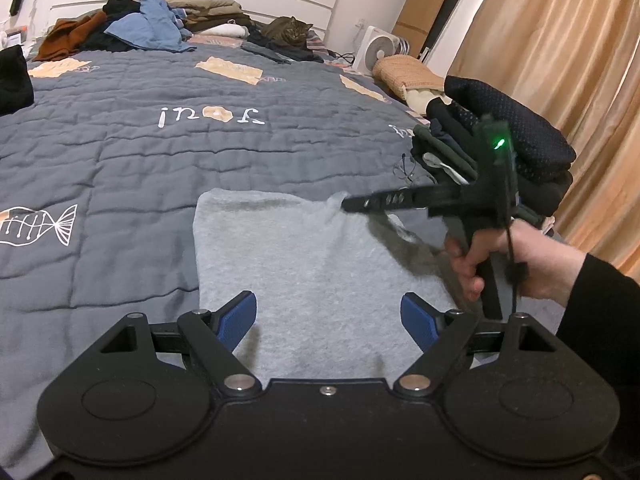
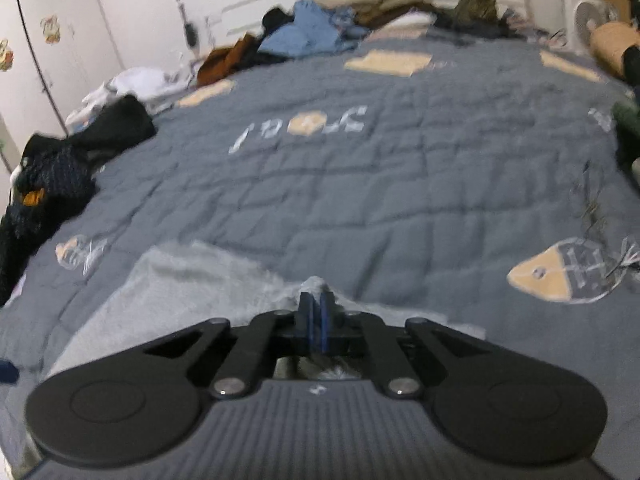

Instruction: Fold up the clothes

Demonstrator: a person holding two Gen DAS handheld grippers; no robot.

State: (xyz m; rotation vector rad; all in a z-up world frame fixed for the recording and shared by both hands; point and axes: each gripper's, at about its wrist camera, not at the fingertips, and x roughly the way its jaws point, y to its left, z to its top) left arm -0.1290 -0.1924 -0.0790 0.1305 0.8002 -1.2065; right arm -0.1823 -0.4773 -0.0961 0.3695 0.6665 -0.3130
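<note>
Fuzzy grey garment [image 1: 320, 280], flat, corner pinched

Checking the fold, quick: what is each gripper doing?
Left gripper: open, above the grey garment.
Right gripper: shut on the grey garment's corner.

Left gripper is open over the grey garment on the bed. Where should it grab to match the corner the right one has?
Probably the far left corner of the grey garment, coming down from above and pinching across the edge. The cloth lies flat on the quilt, so only edges offer a bite. The right gripper is shut on the far right corner; the left gripper hovers open over the near half.
</note>
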